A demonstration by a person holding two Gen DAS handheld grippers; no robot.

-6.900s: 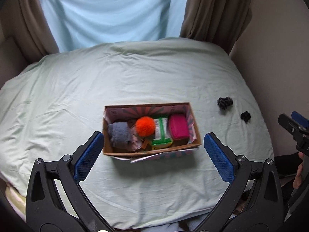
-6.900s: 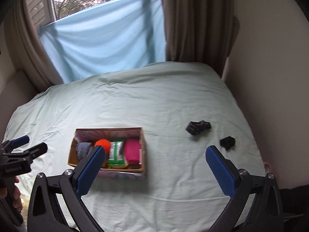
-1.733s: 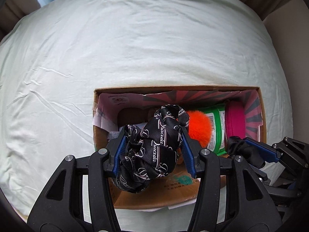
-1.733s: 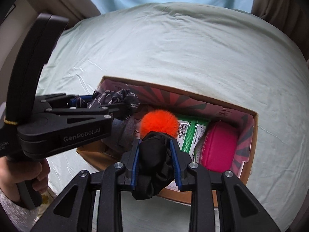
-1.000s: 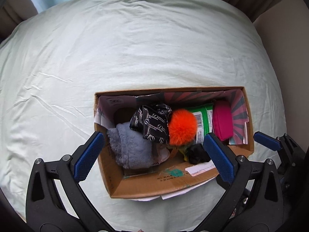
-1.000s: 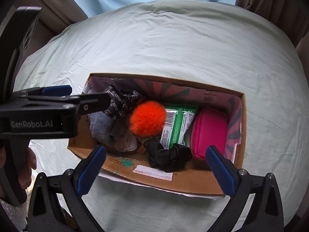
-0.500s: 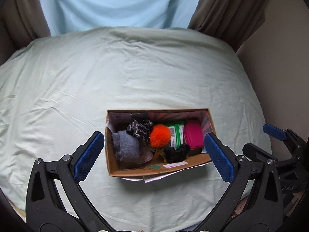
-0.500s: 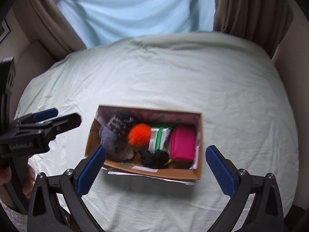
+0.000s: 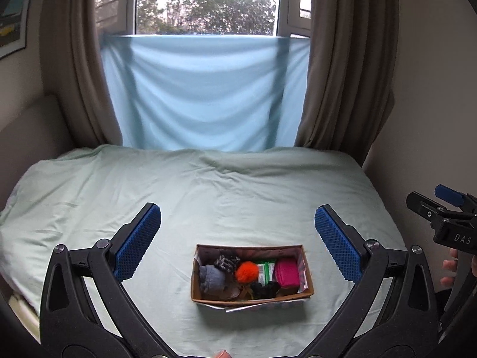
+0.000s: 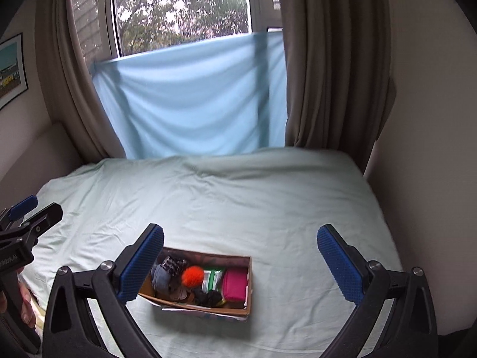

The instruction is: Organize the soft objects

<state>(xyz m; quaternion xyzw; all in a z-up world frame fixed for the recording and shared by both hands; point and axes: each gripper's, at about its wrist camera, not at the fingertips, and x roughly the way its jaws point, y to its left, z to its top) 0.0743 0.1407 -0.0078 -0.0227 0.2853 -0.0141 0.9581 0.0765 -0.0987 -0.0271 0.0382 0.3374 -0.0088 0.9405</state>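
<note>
Both tools were held back over the near edge of the bed, the left gripper (image 9: 237, 241) and the right gripper (image 10: 240, 256) each spread wide with nothing between its blue pads. One cardboard box (image 9: 252, 294) sat on the pale green sheet (image 9: 208, 197) just ahead of and below them. It held two scrunchies, one patterned black-and-white (image 9: 226, 262) and one plain black (image 9: 263, 288), plus one orange pompom (image 9: 246, 271), one grey fleece bundle (image 9: 211, 279), one green packet (image 9: 266, 271) and one pink pouch (image 9: 286, 272).

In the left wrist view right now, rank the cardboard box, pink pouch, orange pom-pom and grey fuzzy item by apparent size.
1. cardboard box
2. pink pouch and grey fuzzy item, too alike to rank
3. orange pom-pom
</note>
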